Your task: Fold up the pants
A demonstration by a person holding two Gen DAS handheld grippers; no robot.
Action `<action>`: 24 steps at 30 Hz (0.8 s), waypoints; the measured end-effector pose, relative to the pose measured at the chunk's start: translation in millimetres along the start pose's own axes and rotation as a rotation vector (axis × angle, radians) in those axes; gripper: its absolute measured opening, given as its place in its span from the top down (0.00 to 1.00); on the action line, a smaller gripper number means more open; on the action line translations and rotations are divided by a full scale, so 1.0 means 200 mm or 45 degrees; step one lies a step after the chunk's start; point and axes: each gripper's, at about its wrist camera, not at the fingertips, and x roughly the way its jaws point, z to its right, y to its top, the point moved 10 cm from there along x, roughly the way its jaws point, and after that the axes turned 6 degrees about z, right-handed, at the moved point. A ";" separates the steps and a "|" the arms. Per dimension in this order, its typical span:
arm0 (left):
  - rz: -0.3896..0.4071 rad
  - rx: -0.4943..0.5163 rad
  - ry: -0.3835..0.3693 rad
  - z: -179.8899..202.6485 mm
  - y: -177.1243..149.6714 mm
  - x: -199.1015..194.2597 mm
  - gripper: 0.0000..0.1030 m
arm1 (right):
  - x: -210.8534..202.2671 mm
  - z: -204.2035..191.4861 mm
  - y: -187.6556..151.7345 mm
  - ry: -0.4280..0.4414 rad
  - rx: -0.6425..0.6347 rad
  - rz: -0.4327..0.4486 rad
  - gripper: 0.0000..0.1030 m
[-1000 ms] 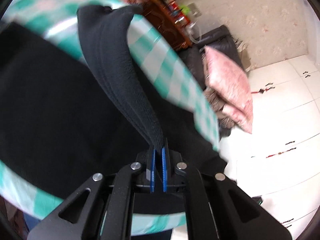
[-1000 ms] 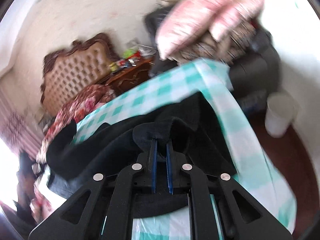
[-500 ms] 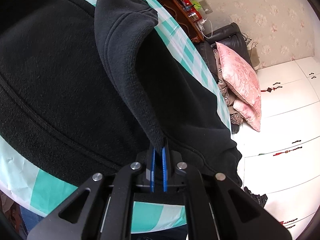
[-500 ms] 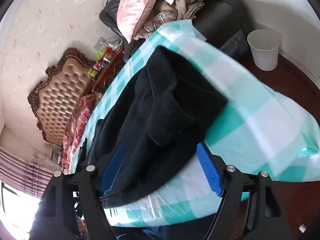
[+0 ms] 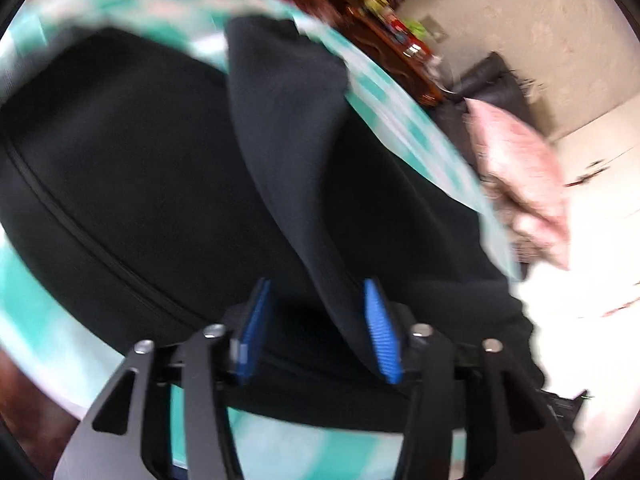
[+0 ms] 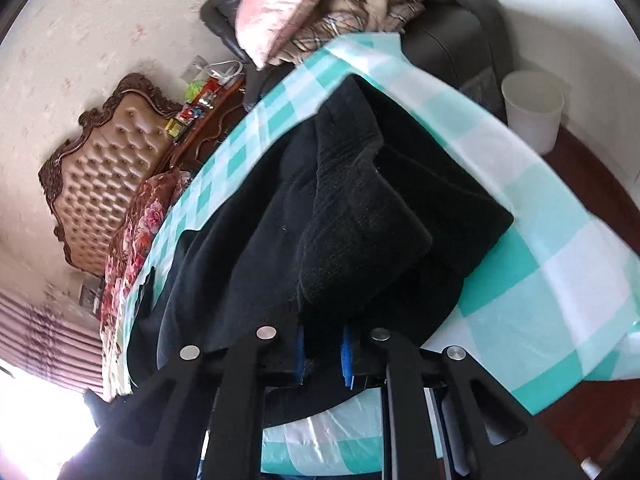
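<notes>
Black pants (image 5: 140, 168) lie on a checked cloth, partly folded.
The fabric is thick, dark and fleecy, and fills the centre and left of the left wrist view, where one fold rises as a ridge from the lower middle to the upper centre. In the right wrist view the pants (image 6: 360, 216) lie bunched in the centre, one layer over another.

A bedroom with pale floral wallpaper (image 6: 80, 40). A carved wooden headboard (image 6: 108, 168) with tan tufted padding stands against the wall, beside a dark wooden nightstand (image 6: 208, 120) cluttered with small items. Pink pillows (image 6: 280, 4) pile on a dark leather sofa (image 6: 452, 40). A white bin (image 6: 532, 108) sits on reddish-brown floor (image 6: 592, 184).
</notes>
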 end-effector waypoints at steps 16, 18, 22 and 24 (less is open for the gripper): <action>0.051 0.753 0.610 0.22 0.92 0.27 0.91 | 0.00 -0.18 0.29 0.103 -0.019 0.034 0.87; 0.227 0.645 0.513 0.30 1.08 0.03 0.91 | -0.10 -0.26 0.40 0.169 -0.067 0.153 0.87; 0.336 0.319 0.265 0.14 0.97 -0.31 0.91 | -0.12 -0.08 0.32 0.112 -0.029 0.126 0.87; 0.209 0.181 0.189 -0.05 0.71 -0.27 0.91 | -0.04 0.08 0.21 0.016 0.024 0.038 0.87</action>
